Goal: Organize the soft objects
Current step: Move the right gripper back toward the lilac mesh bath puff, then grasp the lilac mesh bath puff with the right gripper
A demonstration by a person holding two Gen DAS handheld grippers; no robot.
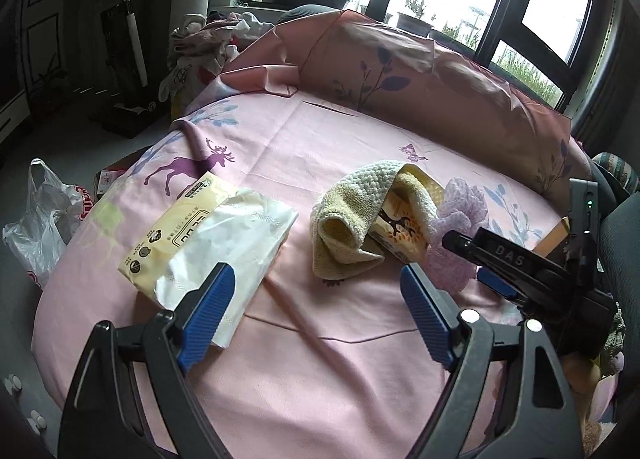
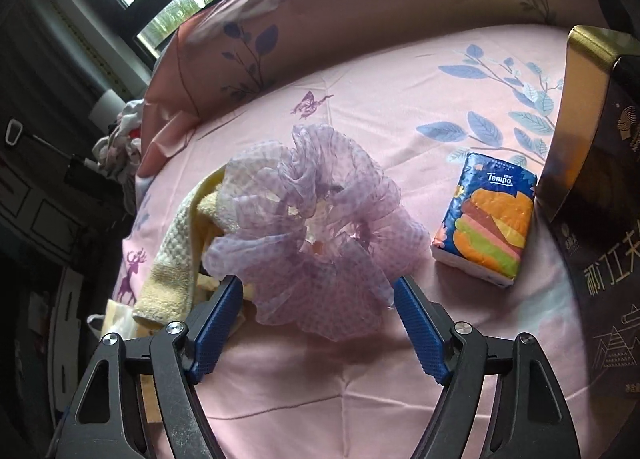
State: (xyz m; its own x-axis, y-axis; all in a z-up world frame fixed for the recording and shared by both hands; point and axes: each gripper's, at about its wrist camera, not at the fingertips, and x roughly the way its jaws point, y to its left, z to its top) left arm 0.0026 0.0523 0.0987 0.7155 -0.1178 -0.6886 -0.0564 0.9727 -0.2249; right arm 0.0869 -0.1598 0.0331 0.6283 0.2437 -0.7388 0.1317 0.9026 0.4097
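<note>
Ideally the right gripper (image 2: 318,291), jaws apart with the lilac scrunchie (image 2: 316,227) lying between and just ahead of the tips, should sink lower before pinching, sparing the towel (image 2: 172,263) beside its left jaw.

Scrunchie (image 2: 316,231) between towel (image 2: 172,259), tissues (image 2: 486,219)

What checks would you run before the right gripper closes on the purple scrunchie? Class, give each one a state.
1. Right gripper jaws stand apart: ok.
2. Purple scrunchie lies between the jaws, near edge at the tips: ok.
3. Pads already pressing the scrunchie: cannot tell.
4. Yellow towel clear of the jaws: not ok, it lies right beside the left-hand pad.
5. Tissue pack lies apart from the scrunchie: ok.
6. Left gripper open, holding nothing: ok.
</note>
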